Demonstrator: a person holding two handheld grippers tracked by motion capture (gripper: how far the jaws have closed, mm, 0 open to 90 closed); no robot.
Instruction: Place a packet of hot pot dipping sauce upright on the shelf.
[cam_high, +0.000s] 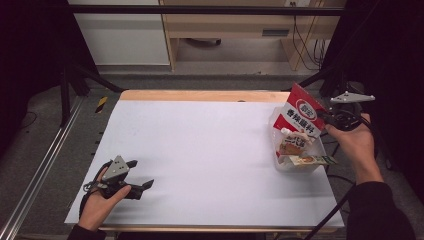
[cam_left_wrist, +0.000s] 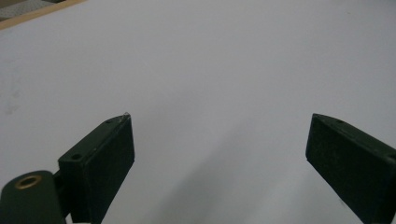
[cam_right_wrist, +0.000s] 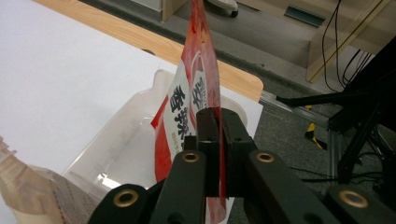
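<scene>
Where the white sheet covers the table (cam_high: 210, 155), most of its surface lies bare, with a strip of light wood showing along the far edge. At the right side of the table sits a clear plastic tub (cam_high: 299, 167), and the right gripper view shows its pale walls and floor (cam_right_wrist: 122, 144) just beyond the jaws. Standing up out of the tub's far end is a red and white packet (cam_high: 302, 116) printed with black characters, tilted to lean toward the far right. The right gripper (cam_high: 336, 119), held in the person's right hand (cam_high: 356, 142) just beside the tub, has its jaws pressed together on the packet's edge; in the right gripper view (cam_right_wrist: 219, 140) the packet (cam_right_wrist: 194, 88) runs thin and upright between them. Lower in the tub lie smaller packets, one brownish (cam_high: 294, 144) and one flat greenish one (cam_high: 311, 160) near the front wall. The left gripper (cam_high: 134, 175) rests low over the near left of the sheet in the left hand (cam_high: 102, 202), well apart from the tub. In its own view (cam_left_wrist: 219, 140) the jaws stand wide apart with only white sheet between them.
</scene>
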